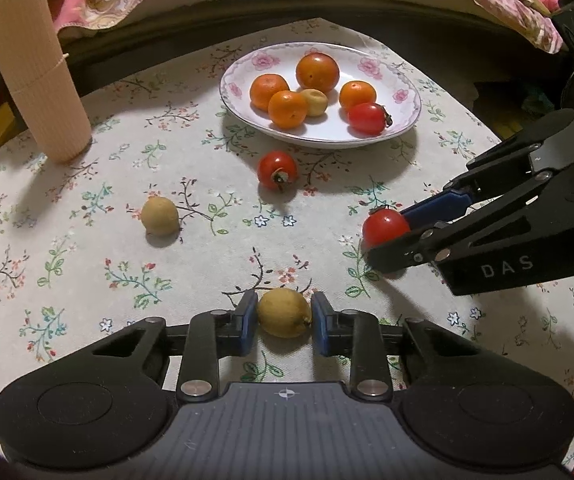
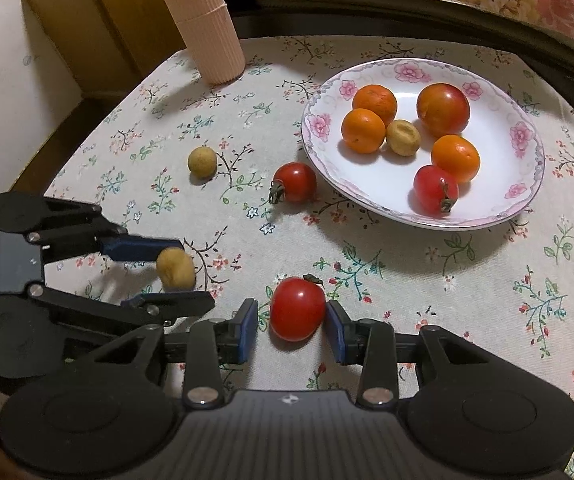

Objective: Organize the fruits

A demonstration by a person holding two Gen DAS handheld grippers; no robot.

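Table: floral cloth (image 1: 87, 280), ribbed pink cylinder (image 1: 35, 72) standing at my far left.
Plate: flowered rim (image 2: 523, 136), holding four orange fruits, one tan fruit and one red tomato.
My right gripper (image 2: 292, 326): jaws part-open around a red tomato (image 2: 297, 309), right pad touching it, left pad just short.
My left gripper (image 1: 283, 318): jaws closed on a yellow-tan fruit (image 1: 283, 312).
Loose on cloth: second tomato (image 1: 277, 170), tan fruit (image 1: 159, 216).

Plate (image 2: 527, 168): white with a pink flower rim, holding four oranges, one longan and one tomato.
Loose tomato (image 2: 295, 182): red, stem sideways, just beside the plate.
Loose longan (image 2: 202, 163): tan, well apart.
Near tomato (image 2: 297, 309): between blue pads.
Near longan (image 1: 283, 312): likewise.
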